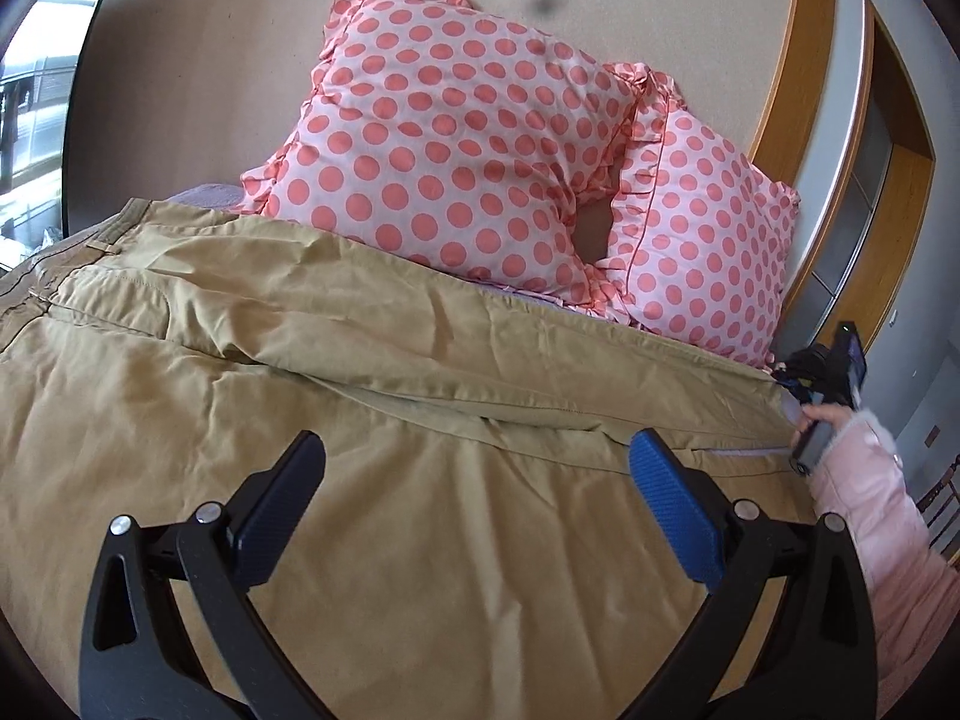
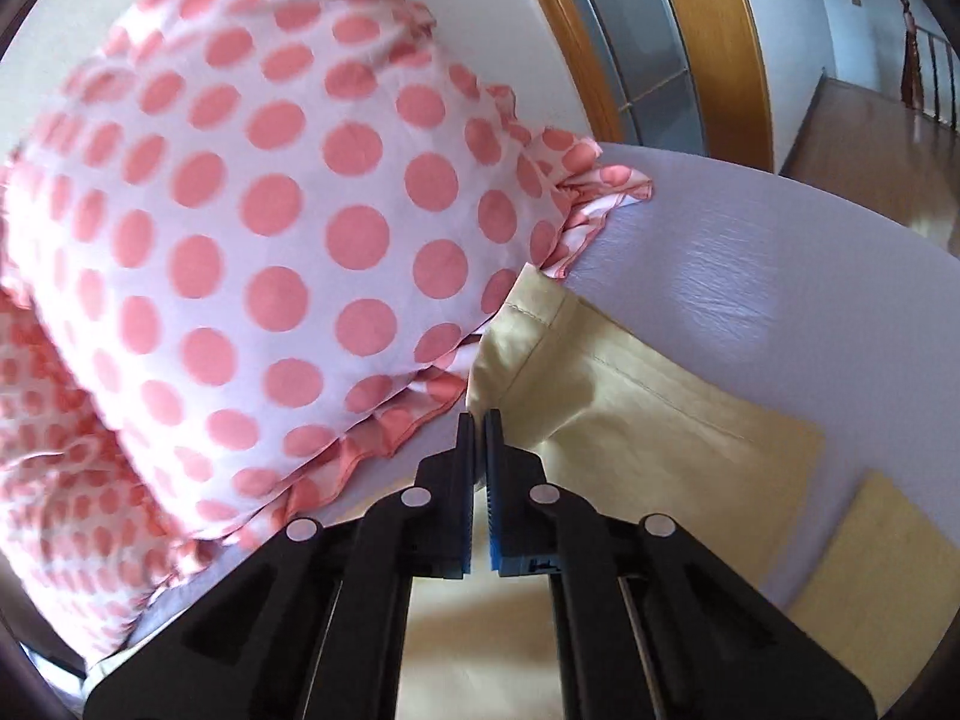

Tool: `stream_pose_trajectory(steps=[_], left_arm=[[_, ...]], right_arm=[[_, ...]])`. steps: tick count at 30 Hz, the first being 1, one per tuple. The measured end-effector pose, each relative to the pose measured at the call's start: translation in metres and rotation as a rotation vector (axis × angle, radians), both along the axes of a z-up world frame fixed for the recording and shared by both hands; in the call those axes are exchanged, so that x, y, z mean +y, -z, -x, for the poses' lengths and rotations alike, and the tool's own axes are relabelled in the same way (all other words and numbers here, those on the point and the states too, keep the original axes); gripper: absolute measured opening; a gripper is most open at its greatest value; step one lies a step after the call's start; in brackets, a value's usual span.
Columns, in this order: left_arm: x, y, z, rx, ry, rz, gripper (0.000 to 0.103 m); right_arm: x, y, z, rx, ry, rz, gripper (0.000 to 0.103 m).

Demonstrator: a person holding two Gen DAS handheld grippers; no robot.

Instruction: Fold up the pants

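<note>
Tan khaki pants (image 1: 372, 372) lie spread across the bed, waistband at the far left, legs running right. My left gripper (image 1: 477, 456) is open and hovers just above the near leg, holding nothing. My right gripper (image 2: 479, 420) is shut on the cuff end of a pant leg (image 2: 534, 330) and lifts it slightly beside the pillow. In the left wrist view the right gripper (image 1: 798, 387) shows at the far right, at the leg ends, held by a hand in a pink sleeve. A second leg end (image 2: 882, 546) lies flat at the lower right.
Two pink polka-dot pillows (image 1: 456, 138) lean against the beige headboard, touching the far edge of the pants. The lavender sheet (image 2: 750, 252) shows beyond the cuffs. A wooden door frame (image 1: 798, 90) stands right of the bed; a window is at left.
</note>
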State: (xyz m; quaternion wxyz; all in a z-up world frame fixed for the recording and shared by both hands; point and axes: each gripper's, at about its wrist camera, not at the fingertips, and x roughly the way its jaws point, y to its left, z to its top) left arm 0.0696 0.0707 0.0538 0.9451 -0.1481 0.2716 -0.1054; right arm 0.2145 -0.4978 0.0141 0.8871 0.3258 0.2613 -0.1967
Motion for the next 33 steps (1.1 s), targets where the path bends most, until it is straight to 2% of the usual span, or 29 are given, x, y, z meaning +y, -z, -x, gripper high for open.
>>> stream_pose_trajectory(steps=[3,5,7,9,13,18,19,20,21,22,23,25,27,31,33], left_arm=[[0.004,0.002,-0.003,0.011,-0.011,0.035,0.101],[0.006,0.002,-0.006,0.019,-0.015,0.054,0.101],[0.007,0.001,-0.009,0.013,0.002,0.083,0.101],[0.009,-0.001,-0.011,0.008,0.009,0.096,0.101],[0.021,-0.011,-0.004,-0.018,-0.01,0.09,0.101],[0.054,-0.021,-0.015,0.04,-0.079,0.071,0.101],[0.06,-0.022,-0.021,0.056,-0.085,0.067,0.101],[0.066,-0.023,-0.029,0.073,-0.093,0.06,0.101],[0.071,-0.024,-0.036,0.085,-0.107,0.045,0.101],[0.075,-0.025,-0.044,0.096,-0.119,0.033,0.101],[0.078,-0.027,-0.053,0.105,-0.119,0.028,0.101],[0.088,-0.028,-0.07,0.127,-0.129,0.027,0.101],[0.096,-0.029,-0.092,0.156,-0.16,0.026,0.101],[0.107,-0.019,-0.148,0.25,-0.208,0.047,0.099],[0.112,-0.009,-0.178,0.311,-0.225,0.069,0.089]], right_arm=[[0.016,-0.004,0.084,-0.109,-0.055,-0.07,0.004],[0.034,-0.002,0.128,-0.096,-0.064,-0.083,0.004],[0.045,-0.003,0.154,-0.063,-0.074,-0.126,0.004],[0.039,0.005,0.167,-0.041,-0.072,-0.199,0.005],[0.033,0.018,0.169,-0.001,-0.032,-0.307,0.044],[0.03,0.029,0.165,-0.029,-0.019,-0.376,0.044],[0.028,0.032,0.162,-0.042,-0.016,-0.389,0.043],[0.027,0.034,0.158,-0.064,-0.018,-0.392,0.037],[0.025,0.036,0.153,-0.087,-0.028,-0.389,0.025],[0.023,0.038,0.146,-0.107,-0.046,-0.399,0.004],[0.019,0.042,0.143,-0.129,-0.067,-0.421,0.004],[0.013,0.041,0.152,-0.229,-0.068,-0.45,0.003],[0.009,0.035,0.168,-0.298,-0.046,-0.423,0.003],[0.005,0.031,0.183,-0.334,-0.024,-0.422,0.003],[0.006,0.03,0.184,-0.335,-0.03,-0.414,0.003]])
